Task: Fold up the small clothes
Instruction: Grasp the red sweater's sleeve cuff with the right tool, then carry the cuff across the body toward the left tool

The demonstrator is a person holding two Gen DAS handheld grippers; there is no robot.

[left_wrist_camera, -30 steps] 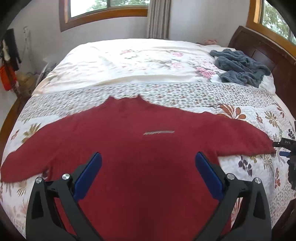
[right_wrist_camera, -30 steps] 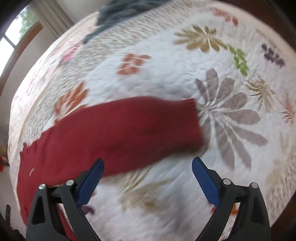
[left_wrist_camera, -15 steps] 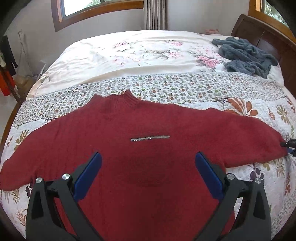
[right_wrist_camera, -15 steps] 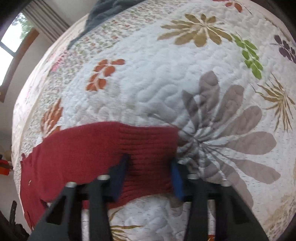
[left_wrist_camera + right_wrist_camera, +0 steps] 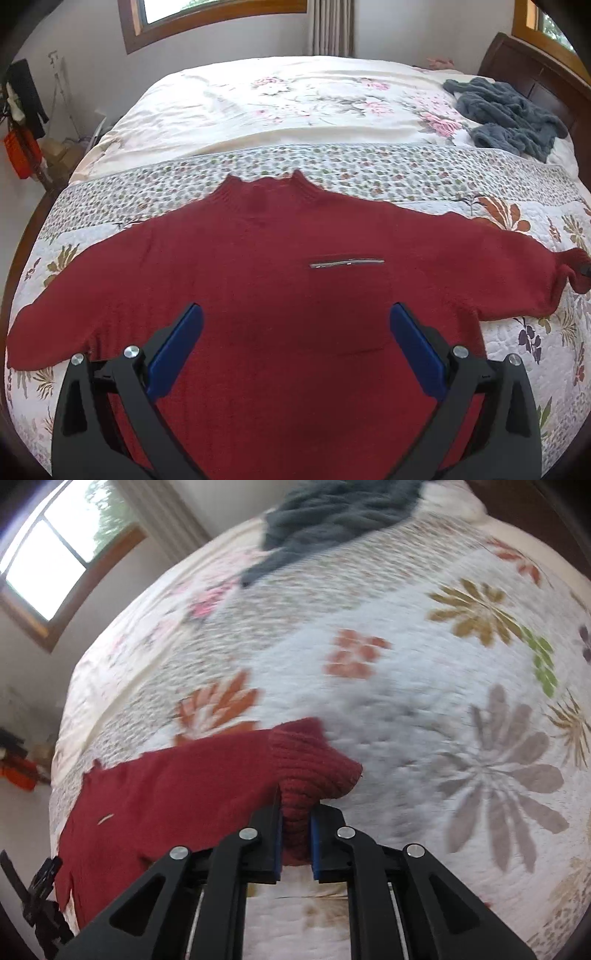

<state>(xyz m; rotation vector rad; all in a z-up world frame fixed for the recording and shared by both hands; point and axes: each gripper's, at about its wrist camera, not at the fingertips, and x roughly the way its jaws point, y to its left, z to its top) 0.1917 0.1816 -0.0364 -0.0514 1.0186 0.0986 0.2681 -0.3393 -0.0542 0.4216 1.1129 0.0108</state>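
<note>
**Right gripper pinching sweater cuff; left gripper spread above the body**

The right gripper (image 5: 295, 834) is clamped on the ribbed cuff of the red sweater (image 5: 295, 295) — the knit is bunched between its blue pads (image 5: 277, 843) and lifted off the quilt into a small hump. The left gripper (image 5: 295, 332) is spread wide, its blue pads (image 5: 173, 350) well apart, over the lower body of the sweater and gripping nothing; contact with the fabric cannot be determined.

The sweater lies face up on the floral quilt (image 5: 535, 332), collar toward the far side of the bed, both sleeves stretched outward. A short metallic strip (image 5: 347, 263) sits across the chest. The sleeve end at the right edge of the left wrist view is curled up — the other sleeve lies flat.

A grey-blue garment (image 5: 509, 118) lies crumpled near the dark wooden headboard (image 5: 535, 70), well apart from the sweater. The right wrist view is motion-blurred.
</note>
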